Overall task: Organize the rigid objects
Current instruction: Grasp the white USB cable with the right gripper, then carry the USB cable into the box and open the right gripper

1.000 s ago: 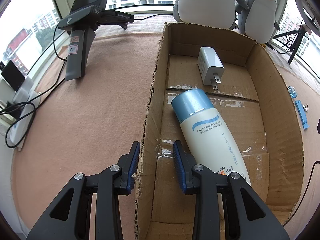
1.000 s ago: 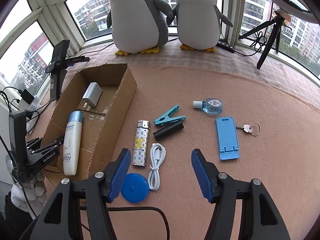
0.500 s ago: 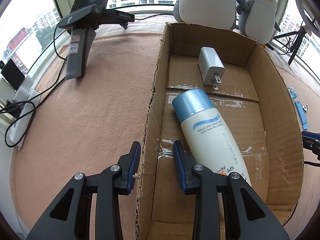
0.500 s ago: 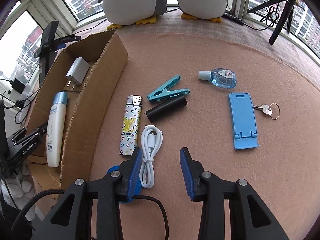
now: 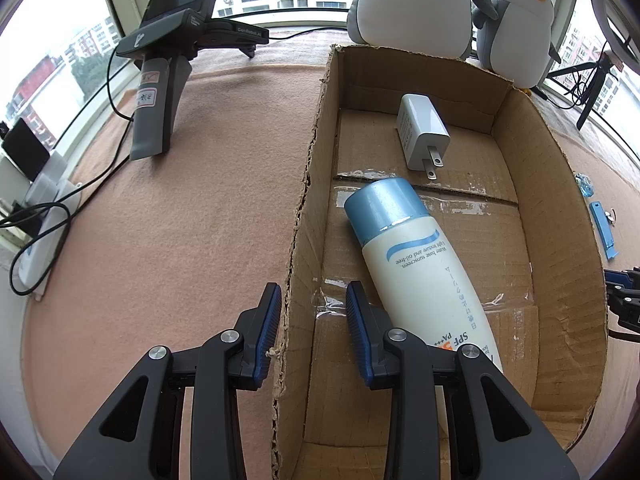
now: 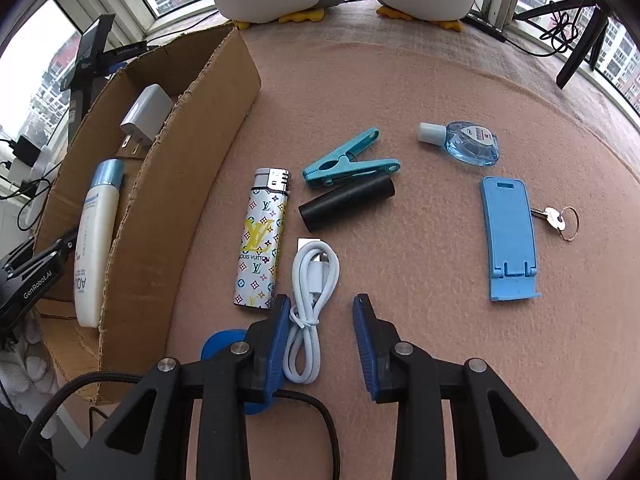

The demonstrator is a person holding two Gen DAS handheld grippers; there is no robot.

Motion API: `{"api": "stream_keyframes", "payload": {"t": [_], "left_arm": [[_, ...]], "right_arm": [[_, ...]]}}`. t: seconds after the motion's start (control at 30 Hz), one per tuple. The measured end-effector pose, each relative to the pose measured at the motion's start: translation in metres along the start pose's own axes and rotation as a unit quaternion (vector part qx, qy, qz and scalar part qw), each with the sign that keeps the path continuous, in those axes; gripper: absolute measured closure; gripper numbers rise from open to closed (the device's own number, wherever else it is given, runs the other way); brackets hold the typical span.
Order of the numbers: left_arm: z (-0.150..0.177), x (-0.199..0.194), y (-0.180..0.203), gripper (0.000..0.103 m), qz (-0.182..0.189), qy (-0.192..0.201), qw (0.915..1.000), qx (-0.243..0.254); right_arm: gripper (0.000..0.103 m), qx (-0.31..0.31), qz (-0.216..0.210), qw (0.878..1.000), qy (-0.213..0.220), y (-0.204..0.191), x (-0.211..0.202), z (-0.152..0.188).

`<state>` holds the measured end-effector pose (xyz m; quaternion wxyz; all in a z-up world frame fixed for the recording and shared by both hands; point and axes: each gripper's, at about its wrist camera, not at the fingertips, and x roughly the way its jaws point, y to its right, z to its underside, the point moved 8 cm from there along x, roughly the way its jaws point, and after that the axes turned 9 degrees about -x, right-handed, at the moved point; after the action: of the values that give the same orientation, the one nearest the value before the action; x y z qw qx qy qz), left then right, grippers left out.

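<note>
My left gripper [image 5: 314, 300] sits astride the left wall of the cardboard box [image 5: 560, 208], its jaws narrow, one pad outside and one inside. In the box lie a sunscreen bottle [image 5: 420, 264] and a white charger [image 5: 422, 130]. My right gripper [image 6: 320, 308] points down over a coiled white cable [image 6: 314, 268]. Its jaws are closing with the cable's lower loop between them; the right pad stands apart from it. Beside the cable lie a patterned lighter [image 6: 260, 240], a black cylinder [image 6: 346, 206] and a teal clip [image 6: 348, 160].
To the right lie a small sanitizer bottle [image 6: 468, 142], a blue phone stand [image 6: 508, 236] and a key [image 6: 556, 216]. A blue tape measure [image 6: 222, 344] shows behind the left finger. Plush penguins [image 5: 412, 4] stand at the back; a spare gripper [image 5: 160, 92] stands left of the box.
My right gripper has sunk toward the mat and narrowed its jaws around the white cable. The left gripper and the box have not moved.
</note>
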<state>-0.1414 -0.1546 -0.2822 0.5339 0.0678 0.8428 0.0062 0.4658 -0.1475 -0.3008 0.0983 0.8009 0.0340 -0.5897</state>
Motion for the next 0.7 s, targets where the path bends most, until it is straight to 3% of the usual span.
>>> {"api": "stream_keyframes", "payload": {"t": [0.13, 0.47, 0.7], "left_arm": [[0.000, 0.000, 0.000, 0.072, 0.000, 0.000, 1.0000, 0.001], [0.000, 0.000, 0.000, 0.072, 0.001, 0.000, 1.0000, 0.004], [0.000, 0.000, 0.000, 0.072, 0.002, 0.000, 1.0000, 0.006]], "right_arm": [[0.088, 0.006, -0.002, 1.000, -0.001, 0.005, 0.000, 0.001], [0.089, 0.021, 0.007, 0.999, 0.037, 0.008, -0.021, -0.004], [0.089, 0.000, 0.001, 0.996, 0.087, -0.015, -0.059, -0.038]]}}
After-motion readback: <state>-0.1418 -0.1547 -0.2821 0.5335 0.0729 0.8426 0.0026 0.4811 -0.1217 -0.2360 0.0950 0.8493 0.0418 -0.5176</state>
